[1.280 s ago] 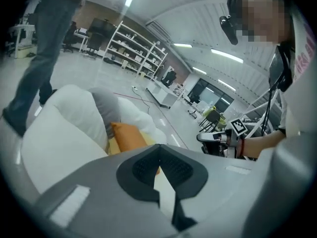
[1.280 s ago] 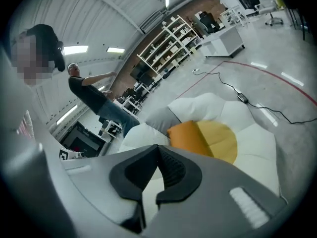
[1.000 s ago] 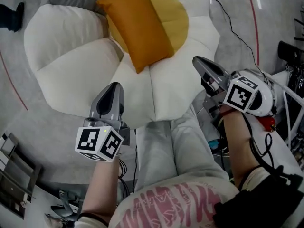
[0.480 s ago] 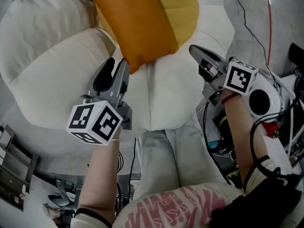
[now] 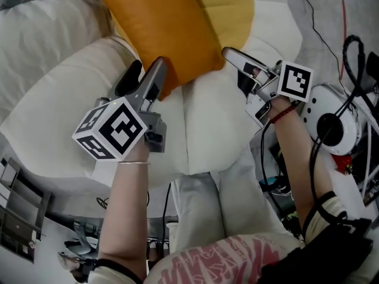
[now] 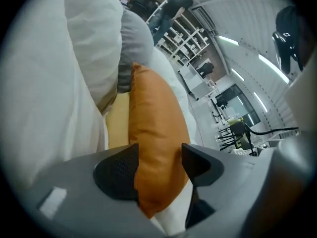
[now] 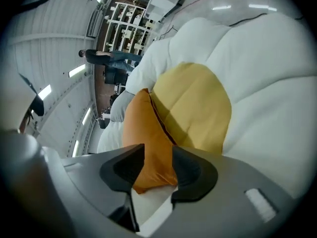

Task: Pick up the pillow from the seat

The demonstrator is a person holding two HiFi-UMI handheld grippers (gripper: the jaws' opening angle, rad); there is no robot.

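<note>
Both sets of jaws stand apart at the near corner of the orange pillow (image 5: 172, 28), and nothing is clamped.

The pillow lies tilted across the yellow centre (image 5: 231, 5) of the white seat (image 5: 213, 123), in the upper middle of the head view, with its lower corner pointing down the frame. The left gripper (image 5: 145, 73) sits at the corner's left edge and its jaws have just been opening. In the left gripper view the orange corner hangs in the gap, close to the left pad, with white seat showing by the right pad. The right gripper (image 5: 237, 64) comes in just beside the pillow's right edge, its jaws also just opening. In the right gripper view the corner fills the space between the pads, but neither one presses on it.
</note>
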